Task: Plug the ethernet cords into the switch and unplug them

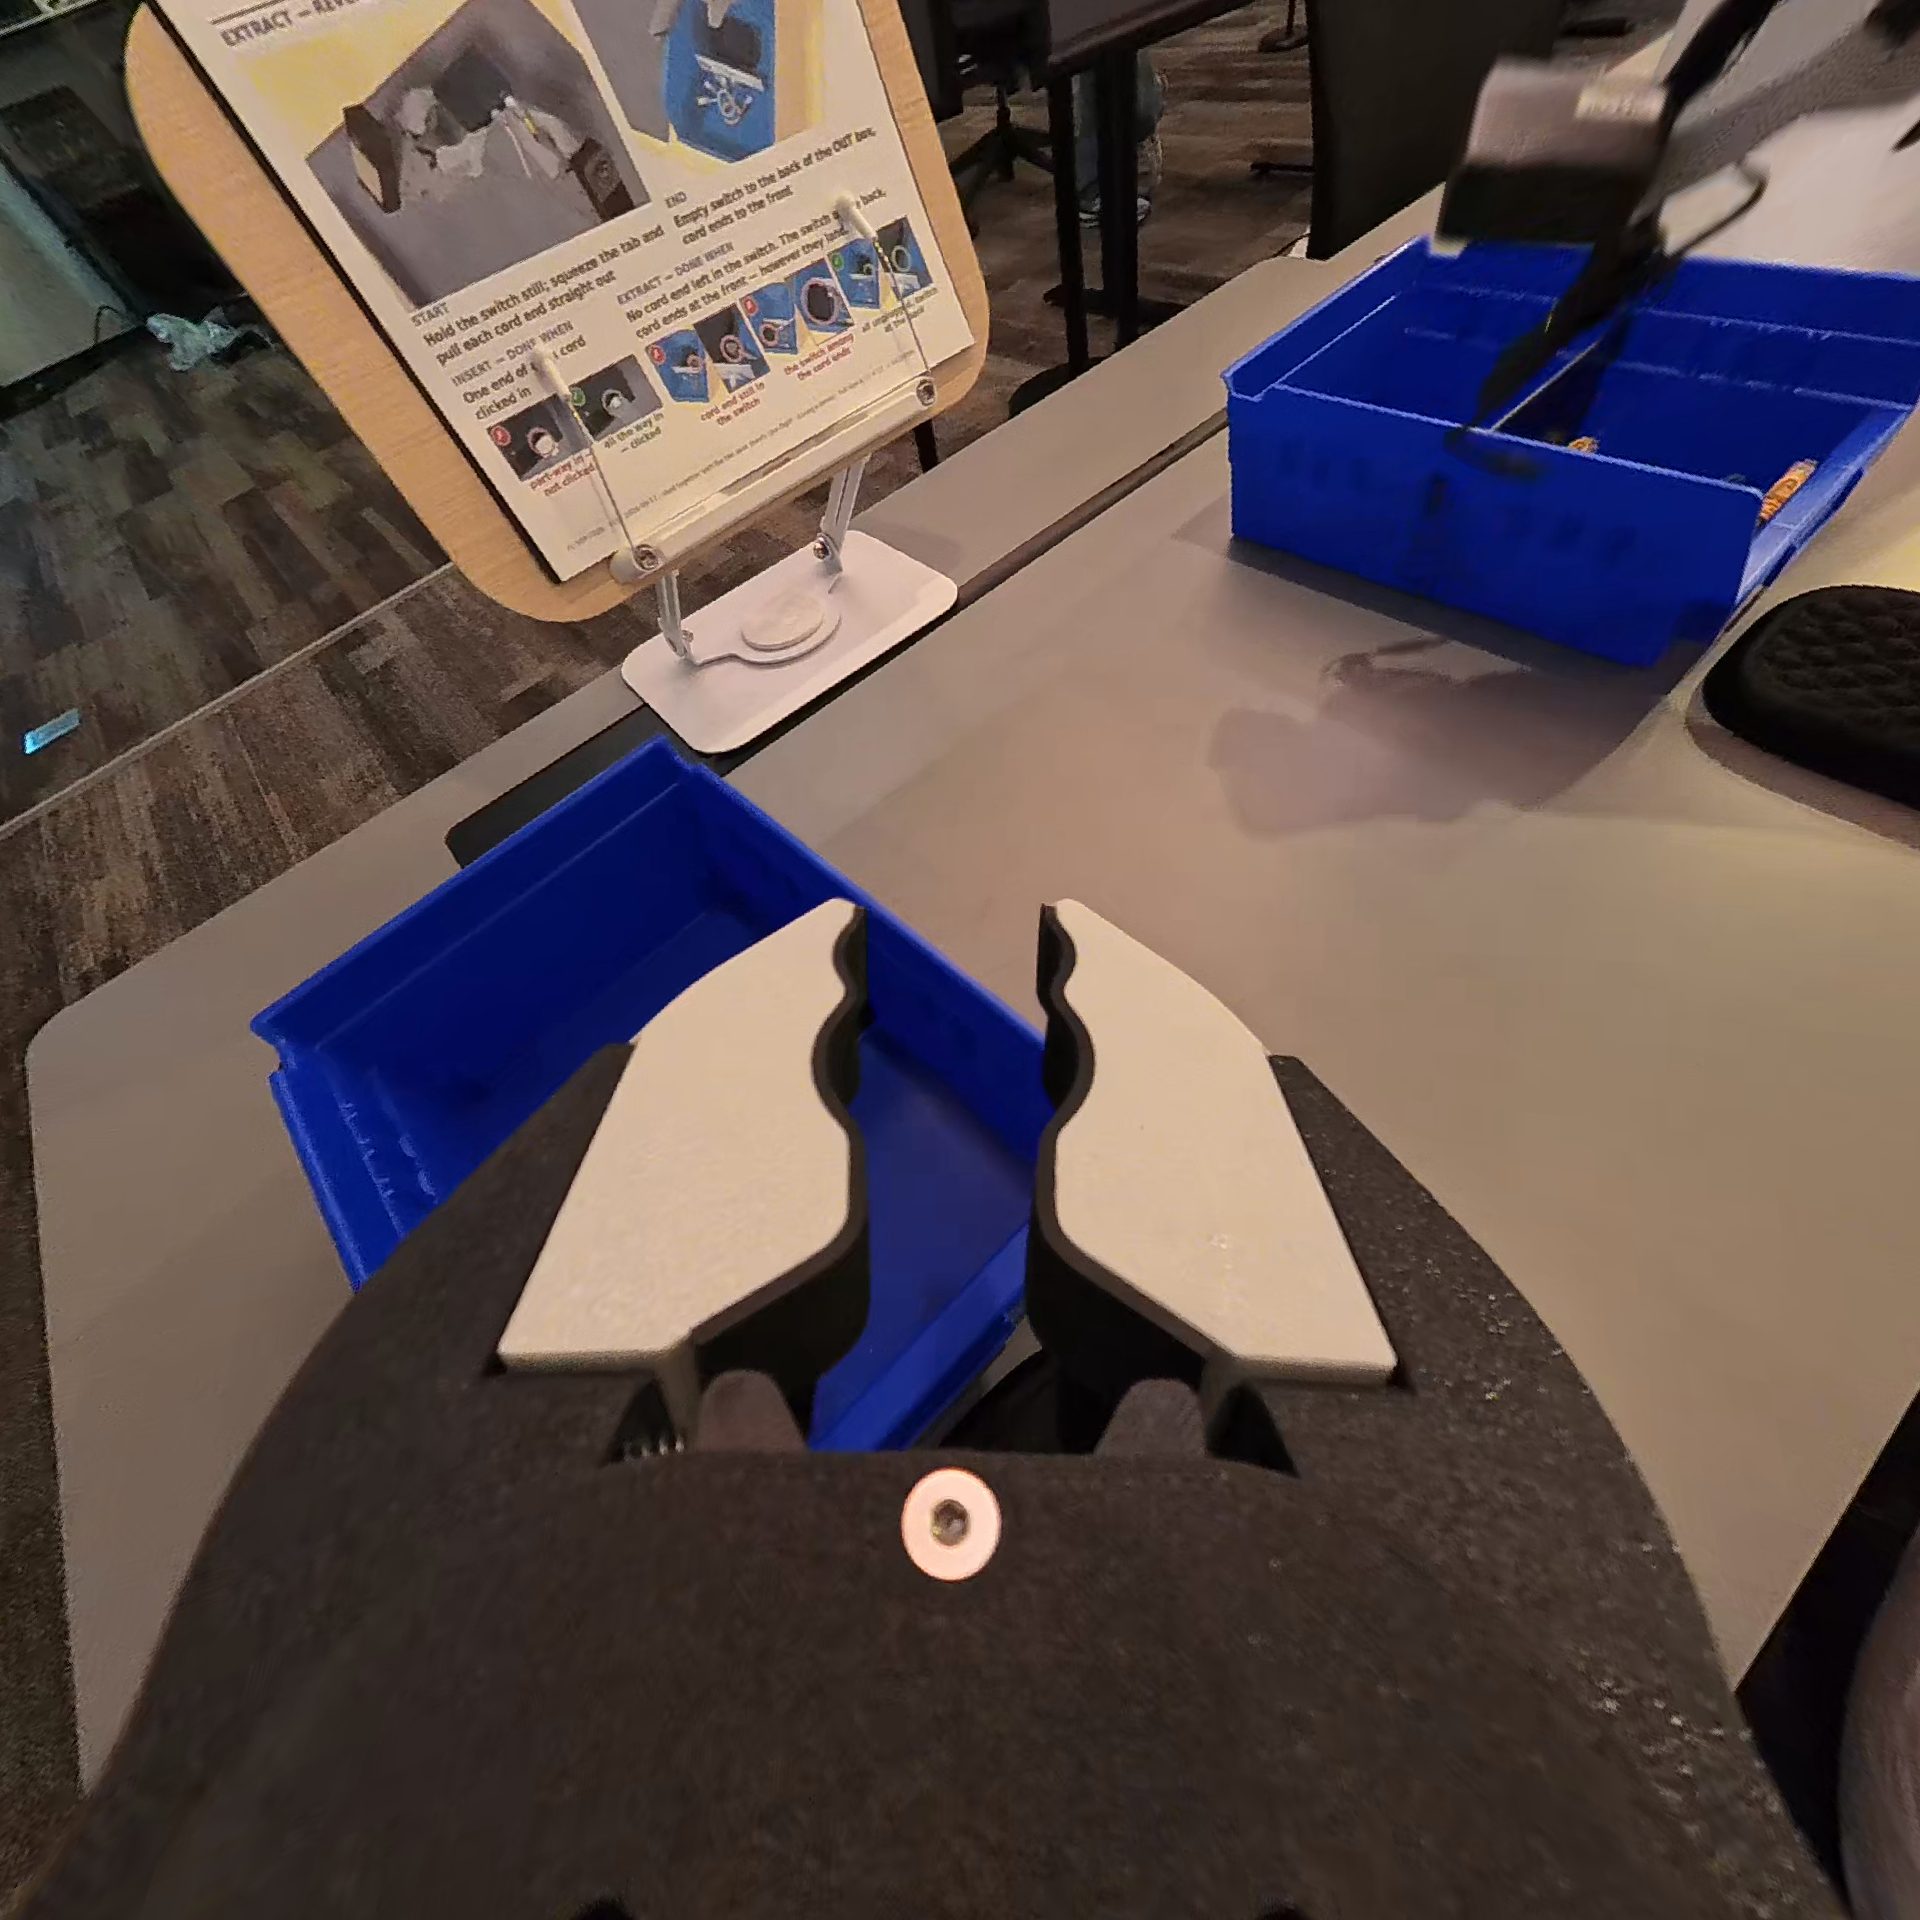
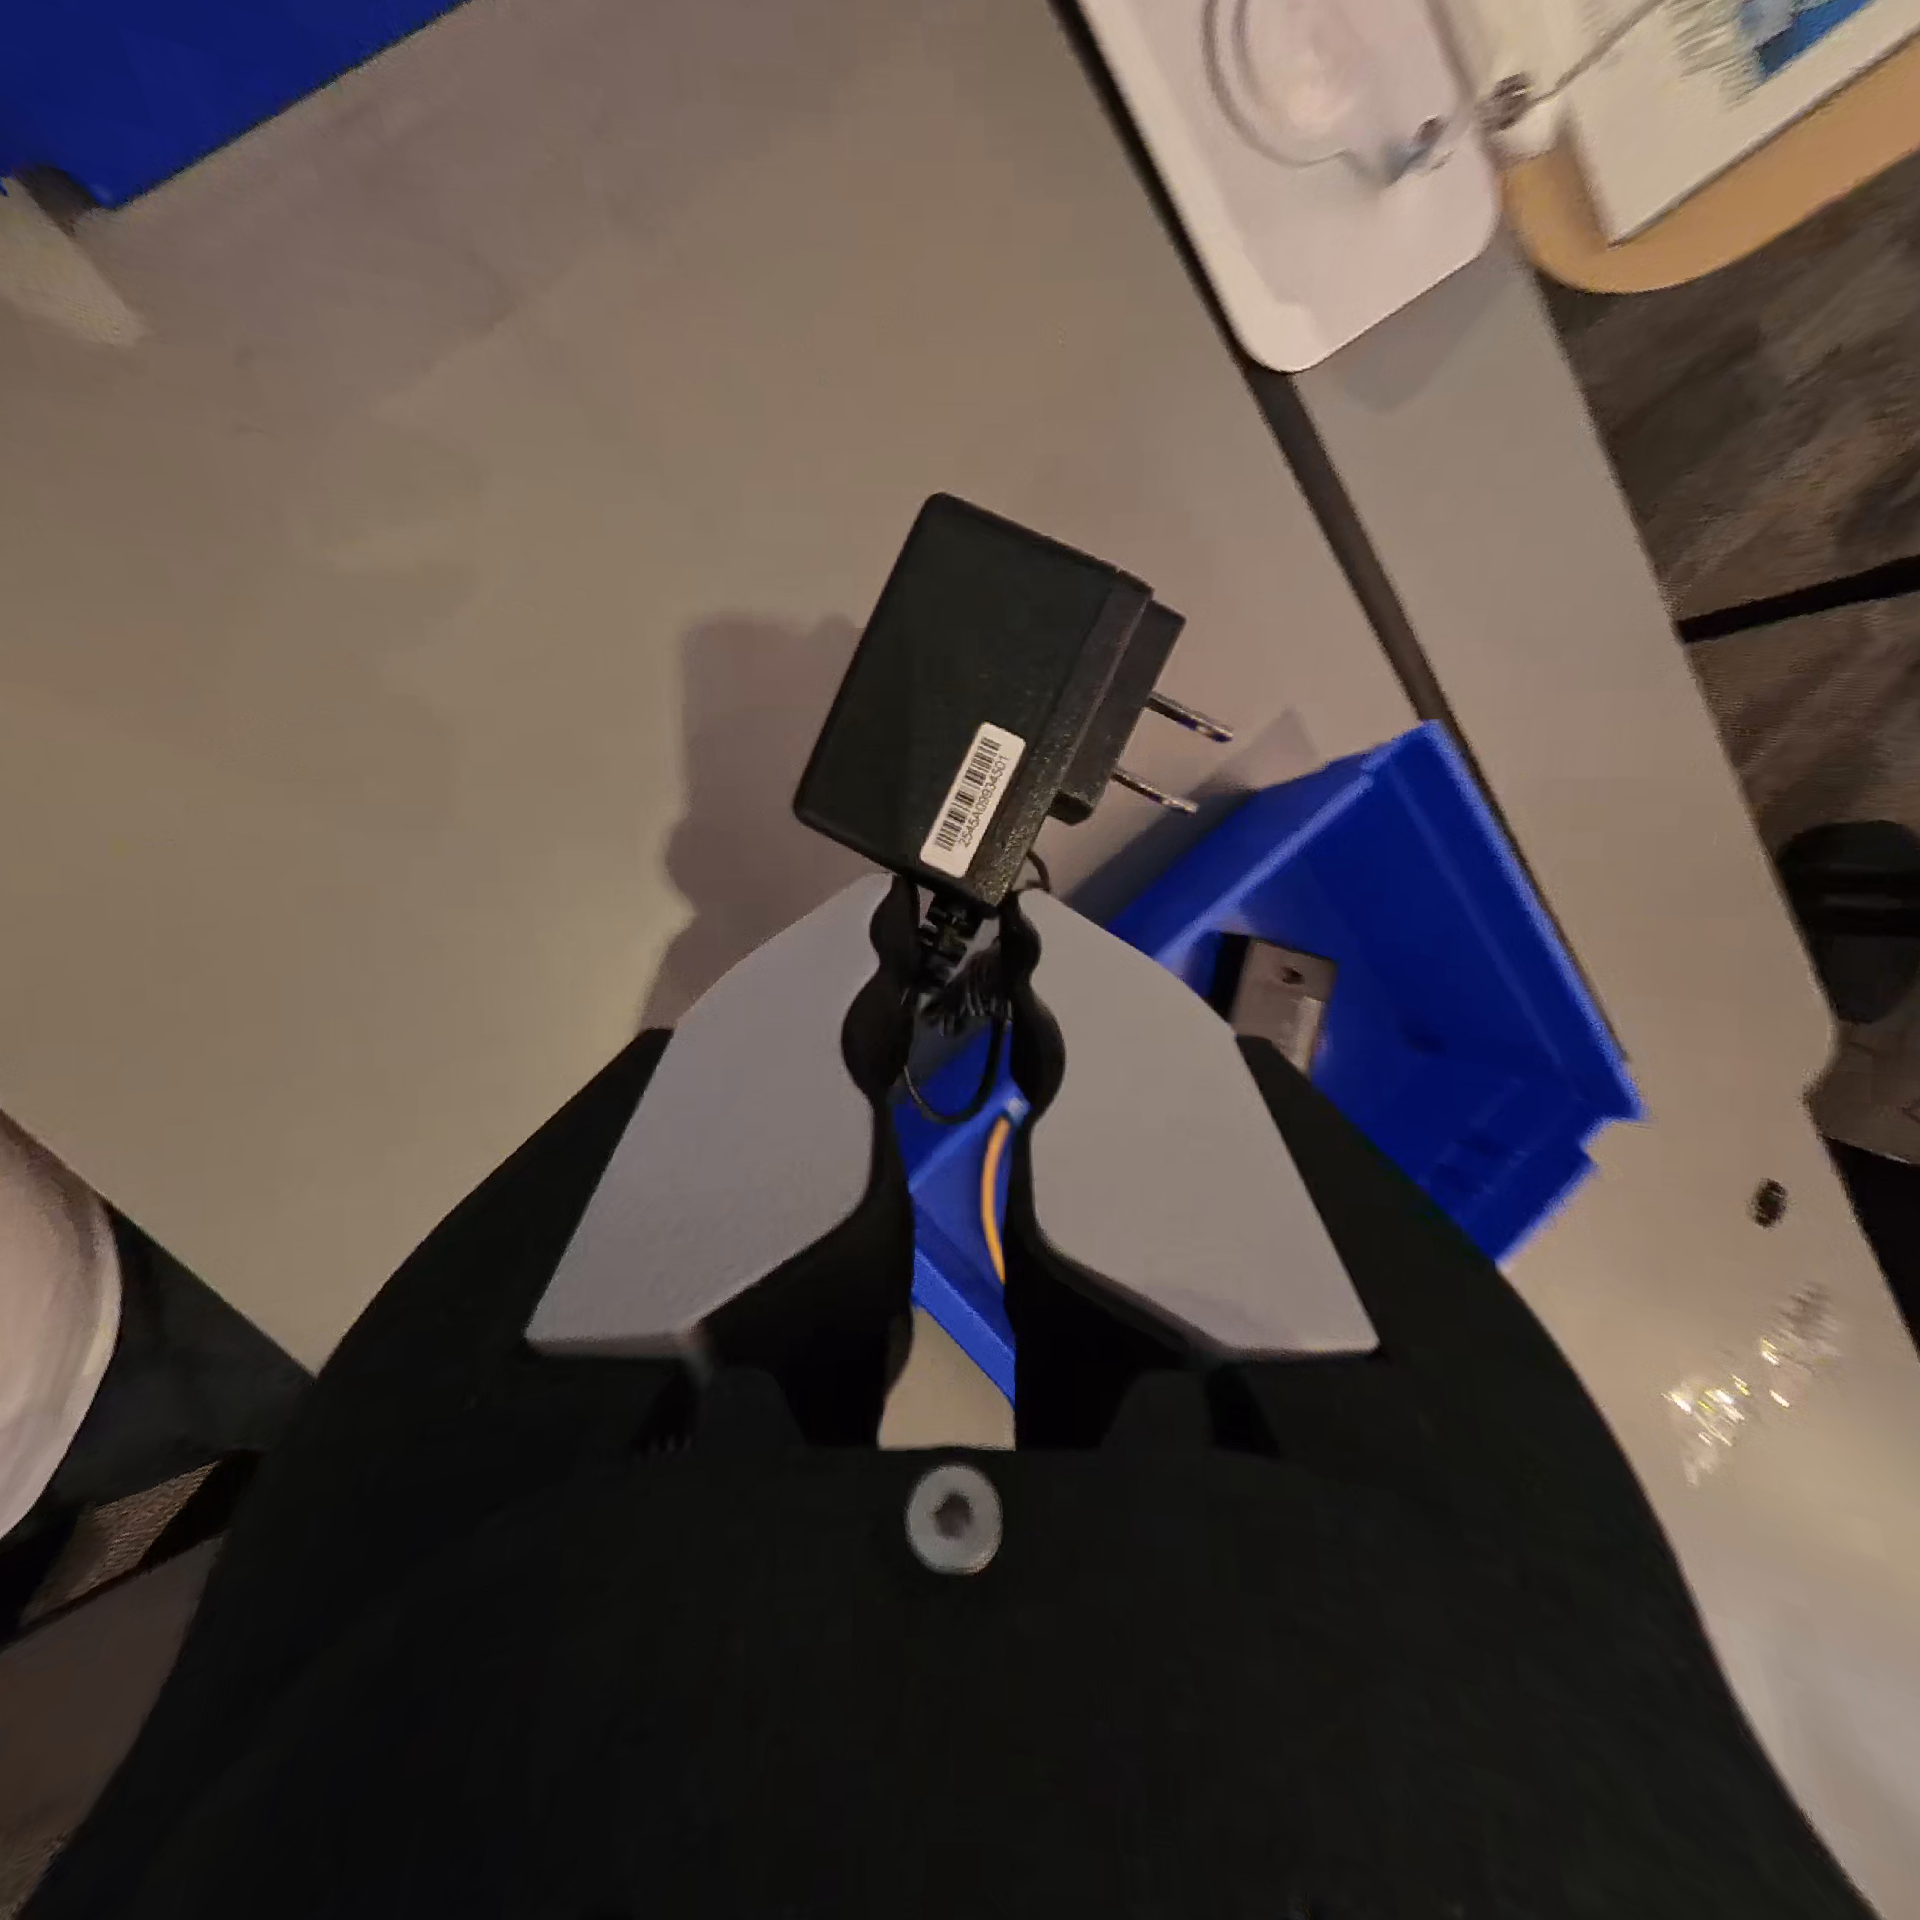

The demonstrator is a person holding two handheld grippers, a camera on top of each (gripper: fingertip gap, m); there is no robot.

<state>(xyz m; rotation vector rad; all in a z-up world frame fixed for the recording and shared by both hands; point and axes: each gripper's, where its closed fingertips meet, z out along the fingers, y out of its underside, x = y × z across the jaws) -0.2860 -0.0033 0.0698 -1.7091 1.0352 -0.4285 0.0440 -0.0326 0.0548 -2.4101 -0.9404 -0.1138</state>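
Grey-padded fingers of the left claw (image 1: 951, 914) stand apart with nothing between them, hovering over the near blue plastic bin (image 1: 499, 997), whose right wall runs just beneath the fingertips. Beyond that wall the grey worktop (image 1: 1195, 831) lies open and bare up to the white base of the wooden instruction stand (image 1: 790, 644) at the far edge. Farther right sits the divided blue plastic tray (image 1: 1455, 499), close to the worktop's edge. Above it the right claw (image 2: 951, 904) is clamped on the cord end of a black wall power adapter (image 2: 966, 686), lifted clear. A grey metal box (image 2: 1283, 997), probably the switch, lies in the tray.
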